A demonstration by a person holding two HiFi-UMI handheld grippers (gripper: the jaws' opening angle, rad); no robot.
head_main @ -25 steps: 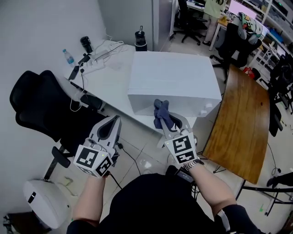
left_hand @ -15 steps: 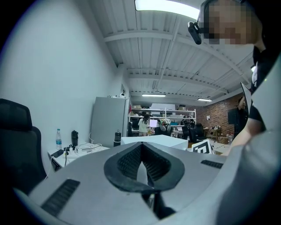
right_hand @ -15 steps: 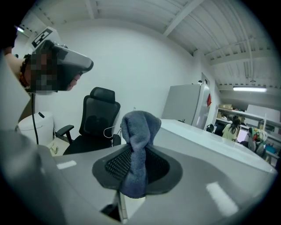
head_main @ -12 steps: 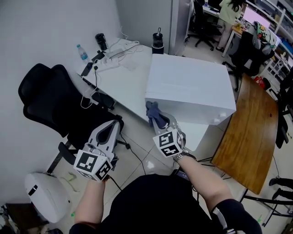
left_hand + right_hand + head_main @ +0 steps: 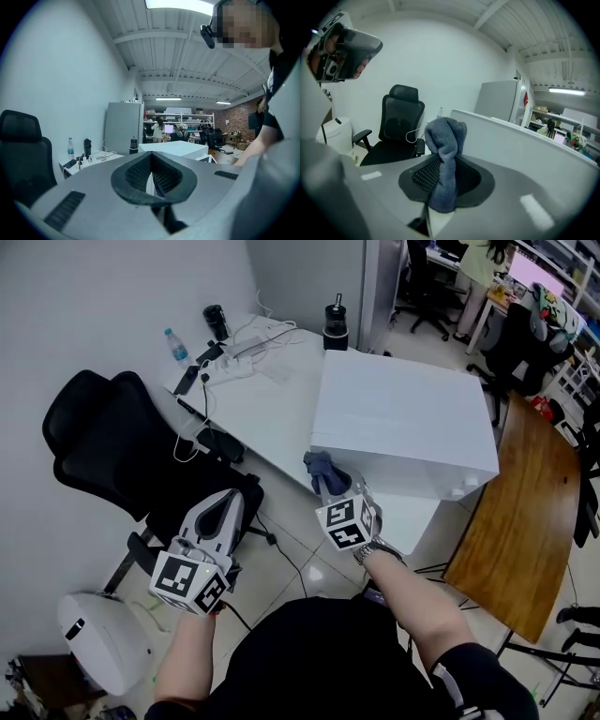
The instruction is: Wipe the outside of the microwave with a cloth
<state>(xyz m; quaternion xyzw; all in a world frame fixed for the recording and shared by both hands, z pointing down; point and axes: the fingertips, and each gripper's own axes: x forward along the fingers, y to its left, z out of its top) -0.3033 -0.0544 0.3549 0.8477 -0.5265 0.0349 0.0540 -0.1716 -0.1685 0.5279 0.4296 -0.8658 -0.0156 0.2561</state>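
The white microwave (image 5: 403, 418) sits on a white desk (image 5: 258, 404), its top and near side facing me. My right gripper (image 5: 330, 482) is shut on a bunched grey-blue cloth (image 5: 323, 470), held at the microwave's near left corner; in the right gripper view the cloth (image 5: 445, 154) stands up between the jaws with the microwave's wall (image 5: 525, 150) just beyond. My left gripper (image 5: 225, 512) hangs lower left, over the floor beside a black chair, jaws shut with nothing in them. In the left gripper view the microwave (image 5: 176, 149) lies ahead past the closed jaws.
A black office chair (image 5: 112, 456) stands left of the desk. On the desk's far end lie a water bottle (image 5: 175, 343), cables with a power strip (image 5: 239, 343) and a dark flask (image 5: 336, 322). A wooden table (image 5: 516, 512) is right. A white bin (image 5: 94, 638) sits bottom left.
The right gripper with the cloth has moved left and down along the microwave's near side to its left corner. The left gripper has shifted slightly; its jaws stay shut.
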